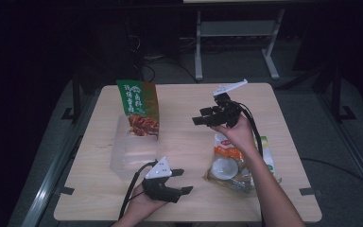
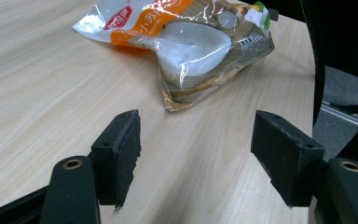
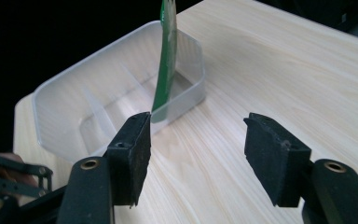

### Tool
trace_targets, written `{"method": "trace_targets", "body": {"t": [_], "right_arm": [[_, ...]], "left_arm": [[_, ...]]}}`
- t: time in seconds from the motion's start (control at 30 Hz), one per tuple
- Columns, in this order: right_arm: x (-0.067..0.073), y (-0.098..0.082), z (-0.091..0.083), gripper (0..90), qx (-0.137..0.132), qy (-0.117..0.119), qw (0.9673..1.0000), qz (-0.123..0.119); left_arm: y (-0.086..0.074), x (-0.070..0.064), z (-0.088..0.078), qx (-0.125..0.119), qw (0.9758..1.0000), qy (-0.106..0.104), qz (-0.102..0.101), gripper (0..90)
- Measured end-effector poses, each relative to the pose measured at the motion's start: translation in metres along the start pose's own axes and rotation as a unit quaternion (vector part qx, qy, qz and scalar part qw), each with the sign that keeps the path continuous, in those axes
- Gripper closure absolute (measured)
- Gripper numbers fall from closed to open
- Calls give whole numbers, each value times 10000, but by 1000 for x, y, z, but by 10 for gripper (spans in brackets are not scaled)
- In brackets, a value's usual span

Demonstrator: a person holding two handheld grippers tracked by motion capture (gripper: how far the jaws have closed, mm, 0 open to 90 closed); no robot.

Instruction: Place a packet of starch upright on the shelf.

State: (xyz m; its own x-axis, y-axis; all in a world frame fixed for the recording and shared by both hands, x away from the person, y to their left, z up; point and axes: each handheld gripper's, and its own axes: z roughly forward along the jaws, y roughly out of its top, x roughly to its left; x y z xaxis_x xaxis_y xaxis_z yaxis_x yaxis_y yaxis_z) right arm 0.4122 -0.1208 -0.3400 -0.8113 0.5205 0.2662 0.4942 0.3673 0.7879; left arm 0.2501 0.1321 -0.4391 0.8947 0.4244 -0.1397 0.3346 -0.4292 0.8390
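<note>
On the light wooden desk [image 1: 184, 142], a clear plastic rectangular tub [image 1: 132, 153] holds an upright green snack pouch [image 1: 139, 108], a crinkled orange-and-clear food bag [image 1: 229, 165] lies well right of the tub, and both left tool [image 1: 184, 181] and right tool [image 1: 199, 117] gape, grasping nothing.

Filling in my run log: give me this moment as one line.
green snack bag: upright in clear bin | left tongs: open, empty | right tongs: open, empty | noodle pack: on table

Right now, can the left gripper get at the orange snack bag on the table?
Probably yes: the left gripper has its jaws open and empty, and bare table lies between it and the orange snack bag.
</note>
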Motion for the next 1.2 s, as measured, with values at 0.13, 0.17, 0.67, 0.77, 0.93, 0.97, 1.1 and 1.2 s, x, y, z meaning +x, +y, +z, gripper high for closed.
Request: {"method": "trace_targets", "body": {"t": [0.13, 0.17, 0.67, 0.77, 0.93, 0.97, 1.1, 1.2], "right_arm": [[1, -12, -11, 386, 66, -77, 9999, 77], [2, -21, -17, 381, 38, -155, 9999, 40], [12, -65, -44, 341, 161, -414, 9987, 257], [15, -72, -49, 342, 119, -442, 9986, 273], [17, -83, -56, 342, 92, -501, 9982, 330], [16, -85, -58, 342, 89, -518, 9981, 327], [16, -94, -63, 345, 145, -642, 9969, 421], [17, -99, -65, 350, 143, -686, 9964, 486]], "left_arm": [[0, 0, 1, -2, 10000, -42, 6, 326], [0, 0, 1, 14, 10000, -48, 13, 326], [-1, -1, 2, 50, 10000, -67, -5, 323], [-1, -2, 2, 58, 9999, -80, -25, 323], [-1, -3, 2, 30, 10000, -78, -24, 316], [-1, -3, 2, 34, 10000, -86, -32, 312], [-1, -4, 4, 50, 9999, -120, -14, 311], [-1, -6, 4, 50, 9999, -133, -18, 310]]}}
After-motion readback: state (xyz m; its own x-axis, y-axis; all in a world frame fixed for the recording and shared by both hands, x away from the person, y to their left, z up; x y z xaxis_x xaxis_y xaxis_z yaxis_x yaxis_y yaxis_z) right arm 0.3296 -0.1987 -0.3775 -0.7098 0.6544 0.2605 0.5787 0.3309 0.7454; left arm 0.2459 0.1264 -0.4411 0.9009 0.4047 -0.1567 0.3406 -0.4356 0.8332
